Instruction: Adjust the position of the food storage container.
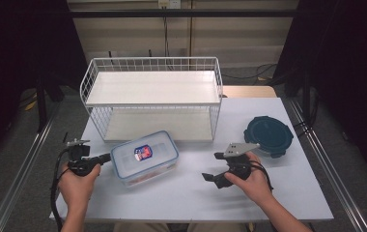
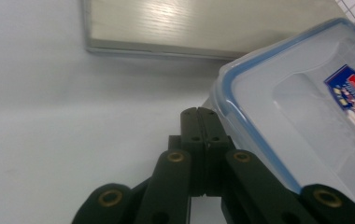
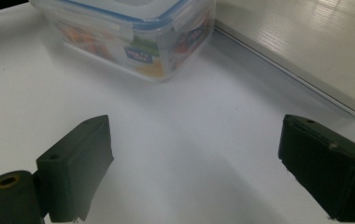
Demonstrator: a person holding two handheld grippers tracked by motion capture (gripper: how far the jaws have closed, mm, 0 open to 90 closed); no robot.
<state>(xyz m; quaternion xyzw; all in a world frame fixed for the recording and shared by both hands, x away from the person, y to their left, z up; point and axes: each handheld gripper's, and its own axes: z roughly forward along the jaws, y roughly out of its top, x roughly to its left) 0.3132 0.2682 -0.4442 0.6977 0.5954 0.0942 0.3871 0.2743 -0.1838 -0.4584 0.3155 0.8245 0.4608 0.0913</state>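
A clear plastic food box [image 1: 145, 157] with a blue-rimmed lid and a red and blue label sits on the white table in front of the wire rack. My left gripper [image 1: 105, 158] lies at the box's left end, its jaws pressed together with nothing between them; the left gripper view shows the tips [image 2: 200, 113] right beside the box's corner [image 2: 301, 107]. My right gripper [image 1: 212, 166] is to the right of the box, jaws spread wide and empty. In the right gripper view the box [image 3: 133, 32] stands some way ahead of the gripper [image 3: 194, 172].
A white two-shelf wire rack [image 1: 152, 96] stands behind the box. A dark teal round lidded container [image 1: 268, 135] rests at the right. The table's edge [image 1: 312, 215] runs close to the person's forearms.
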